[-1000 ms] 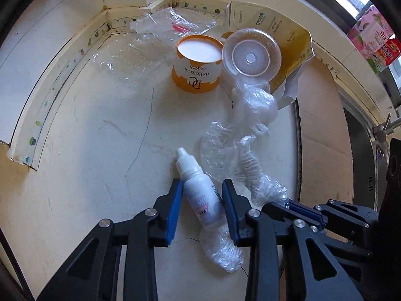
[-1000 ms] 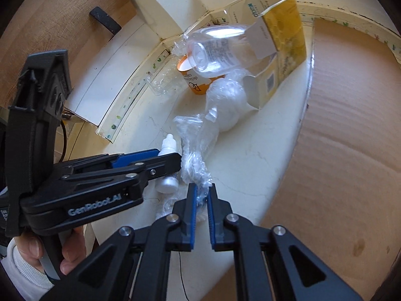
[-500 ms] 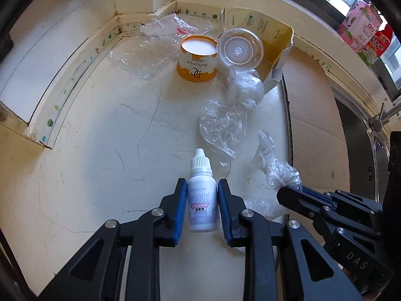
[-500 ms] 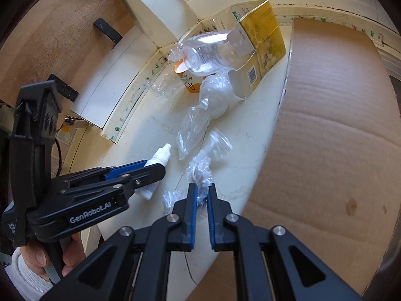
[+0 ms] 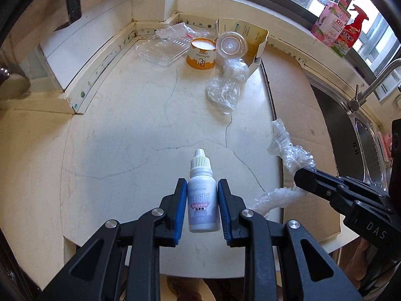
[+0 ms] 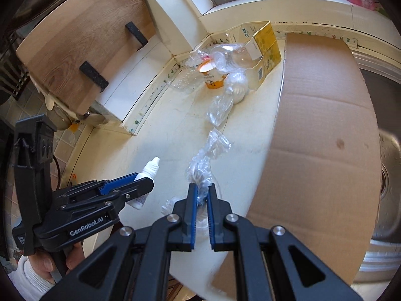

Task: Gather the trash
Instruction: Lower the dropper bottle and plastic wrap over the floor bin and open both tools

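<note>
My left gripper is shut on a small white dropper bottle, held clear of the cream counter with its cap pointing away from me. From the right wrist view the same bottle sticks out of the left gripper. My right gripper is shut on a crumpled clear plastic wrap, which trails up and away from its pads. In the left wrist view that wrap hangs from the right gripper at the right.
At the far corner lie an orange paper cup, a clear plastic lid, a yellow carton, a clear tray and a plastic bag. Brown cardboard covers the counter's right part. A steel sink and tap are farther right.
Both grippers pulled back from the corner and rose. The left one closed on the dropper bottle and lifted it off the counter. The right one kept its hold on the wrap, drawing it away from the bag.
</note>
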Demonstrator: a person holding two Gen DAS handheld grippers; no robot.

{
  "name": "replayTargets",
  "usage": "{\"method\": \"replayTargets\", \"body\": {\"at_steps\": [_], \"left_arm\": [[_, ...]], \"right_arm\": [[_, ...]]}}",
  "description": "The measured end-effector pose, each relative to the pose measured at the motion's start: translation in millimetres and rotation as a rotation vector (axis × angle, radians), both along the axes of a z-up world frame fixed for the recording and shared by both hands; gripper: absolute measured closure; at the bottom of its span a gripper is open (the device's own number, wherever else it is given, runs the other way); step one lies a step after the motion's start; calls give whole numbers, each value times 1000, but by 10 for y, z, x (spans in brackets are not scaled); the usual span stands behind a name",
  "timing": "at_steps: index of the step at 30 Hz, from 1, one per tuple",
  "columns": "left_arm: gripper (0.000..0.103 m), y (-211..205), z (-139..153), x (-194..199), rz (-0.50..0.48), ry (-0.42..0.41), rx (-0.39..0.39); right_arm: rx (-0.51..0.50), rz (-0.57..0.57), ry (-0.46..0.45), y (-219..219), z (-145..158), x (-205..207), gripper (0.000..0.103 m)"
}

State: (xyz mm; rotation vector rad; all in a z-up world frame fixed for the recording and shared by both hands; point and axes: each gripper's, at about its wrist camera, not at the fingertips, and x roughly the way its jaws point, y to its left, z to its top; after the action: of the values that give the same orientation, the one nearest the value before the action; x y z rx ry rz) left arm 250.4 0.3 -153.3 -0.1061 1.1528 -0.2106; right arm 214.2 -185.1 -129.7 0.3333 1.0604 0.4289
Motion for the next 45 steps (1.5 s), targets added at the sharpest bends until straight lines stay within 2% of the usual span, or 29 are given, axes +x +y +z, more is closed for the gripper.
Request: {"method": "replayTargets", "body": {"at_steps": [7,14,20,25,30,36,40,45], "left_arm": [[80,198,-103,-441,1,10,-26],[80,206,100,-1096,-82,-51,-52],[80,256,203,-1676,-156,-68,-86],[80,283,114,-2035,-202,-51,-80],[80,332,-172,-2241,-209,26,-96],[80,405,-670,-2268,-152,143,-126],[80,488,-1181,-2227,-70,228,-156],[80,514,-2125,-2181,21,335,-177]], "right_arm": [[-12,15,-27,191,174,-526,96],[-27,29,-39,353,257,-1129,96],[-53,17,-19,520,153,-1604,96],[-84,22,32,637,-52,-1927,96],[-138,31,114,712,-337,-2077,96],[-180,69,228,753,-811,-2065,96],[-215,109,313,799,-1404,-1971,96],[-227,129,430,852,-2330,-1824,96]]}}
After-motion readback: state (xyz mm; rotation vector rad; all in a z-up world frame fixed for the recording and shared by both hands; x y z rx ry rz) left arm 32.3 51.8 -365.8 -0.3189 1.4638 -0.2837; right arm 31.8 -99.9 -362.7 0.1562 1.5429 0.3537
